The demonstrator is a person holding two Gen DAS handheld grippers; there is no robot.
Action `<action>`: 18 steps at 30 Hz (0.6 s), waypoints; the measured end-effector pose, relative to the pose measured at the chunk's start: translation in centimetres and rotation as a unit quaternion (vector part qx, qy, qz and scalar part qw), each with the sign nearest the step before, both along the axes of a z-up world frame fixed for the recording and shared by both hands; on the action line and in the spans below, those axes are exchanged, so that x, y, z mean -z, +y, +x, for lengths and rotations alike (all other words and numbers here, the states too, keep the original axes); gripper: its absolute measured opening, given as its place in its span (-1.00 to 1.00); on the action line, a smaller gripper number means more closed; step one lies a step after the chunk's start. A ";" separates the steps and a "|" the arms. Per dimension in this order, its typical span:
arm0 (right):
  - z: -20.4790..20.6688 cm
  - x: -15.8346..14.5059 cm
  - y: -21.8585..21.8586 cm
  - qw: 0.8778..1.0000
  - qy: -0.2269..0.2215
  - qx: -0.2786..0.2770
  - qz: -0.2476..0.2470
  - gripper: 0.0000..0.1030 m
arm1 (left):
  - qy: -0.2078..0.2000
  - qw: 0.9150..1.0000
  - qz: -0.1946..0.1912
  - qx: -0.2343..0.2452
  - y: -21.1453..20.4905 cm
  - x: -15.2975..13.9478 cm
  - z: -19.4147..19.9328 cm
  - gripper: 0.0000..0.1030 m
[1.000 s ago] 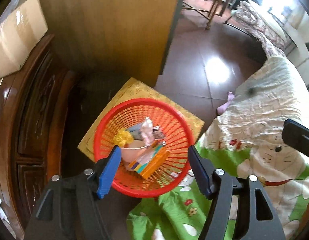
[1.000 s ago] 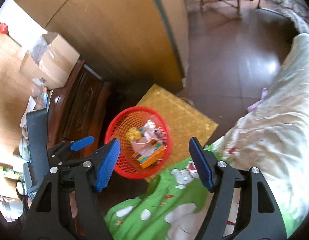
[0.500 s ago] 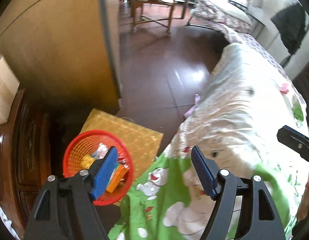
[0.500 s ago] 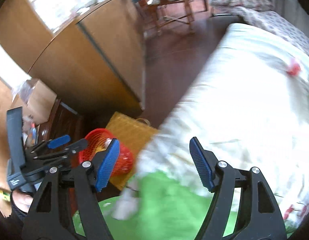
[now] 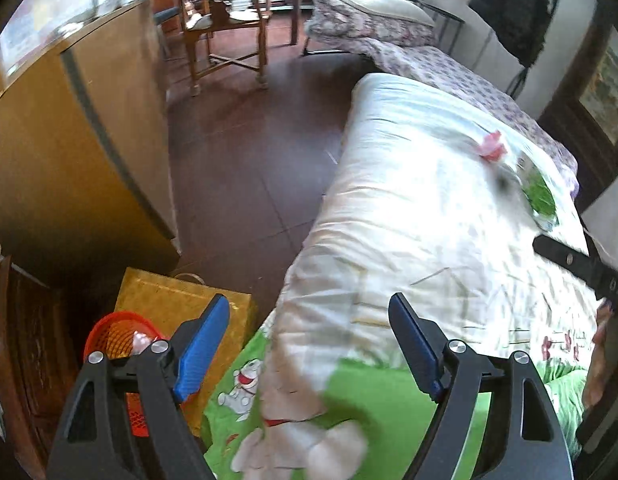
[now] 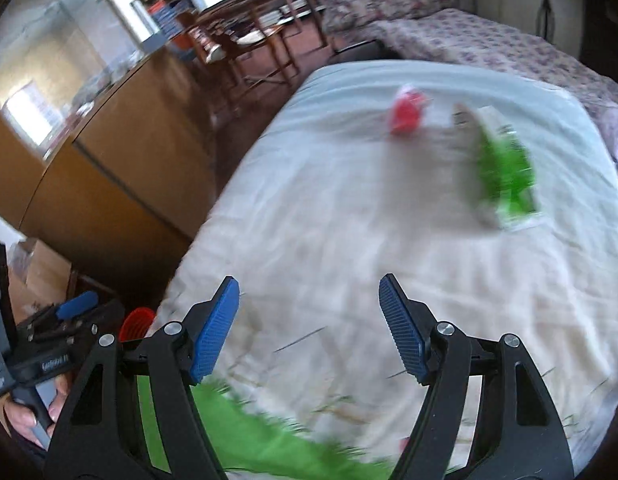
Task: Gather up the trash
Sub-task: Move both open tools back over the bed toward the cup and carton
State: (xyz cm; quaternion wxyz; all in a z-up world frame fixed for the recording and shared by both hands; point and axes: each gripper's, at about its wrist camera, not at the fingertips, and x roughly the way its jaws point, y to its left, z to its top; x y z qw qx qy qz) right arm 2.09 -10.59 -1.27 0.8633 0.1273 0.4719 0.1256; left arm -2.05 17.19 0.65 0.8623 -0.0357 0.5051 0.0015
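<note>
The left gripper [image 5: 309, 344] is held with its blue pads spread wide and nothing between them, above the near edge of a white quilt [image 5: 429, 220] spread over a bed. The right gripper [image 6: 309, 328] is likewise held agape and empty over the same quilt [image 6: 349, 240]. Ahead of the right gripper and somewhat to its right, a red wrapper [image 6: 407, 114] and a green packet [image 6: 505, 172] are seen lying on the quilt, near each other but apart; both are blurred. From the left gripper they are seen far ahead and to the right as a pink-red scrap [image 5: 491, 148] and a green patch [image 5: 541, 196]. A red basket [image 5: 117, 336] holding some litter is found low to the left of the left gripper, beside a yellow box [image 5: 165, 296] on the floor.
</note>
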 end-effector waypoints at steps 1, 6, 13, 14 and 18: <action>0.4 0.0 -1.3 1.000 -0.003 0.016 0.003 0.43 | 0.000 1.000 0.004 0.006 -0.9 0.0 0.3 0.56; 1.7 0.6 -5.3 0.998 -0.008 0.063 0.004 0.52 | -0.006 1.000 0.001 0.028 -4.1 -0.1 1.5 0.59; 3.4 2.2 -9.1 0.995 -0.001 0.104 -0.005 0.61 | -0.002 0.998 0.000 0.057 -8.0 0.8 3.9 0.61; 3.7 2.4 -9.5 0.994 -0.002 0.108 -0.010 0.64 | 0.000 0.998 -0.002 0.061 -8.6 1.1 4.4 0.61; 5.1 3.4 -9.9 0.993 0.001 0.115 -0.036 0.67 | 0.008 0.997 -0.001 0.075 -9.8 1.9 5.8 0.61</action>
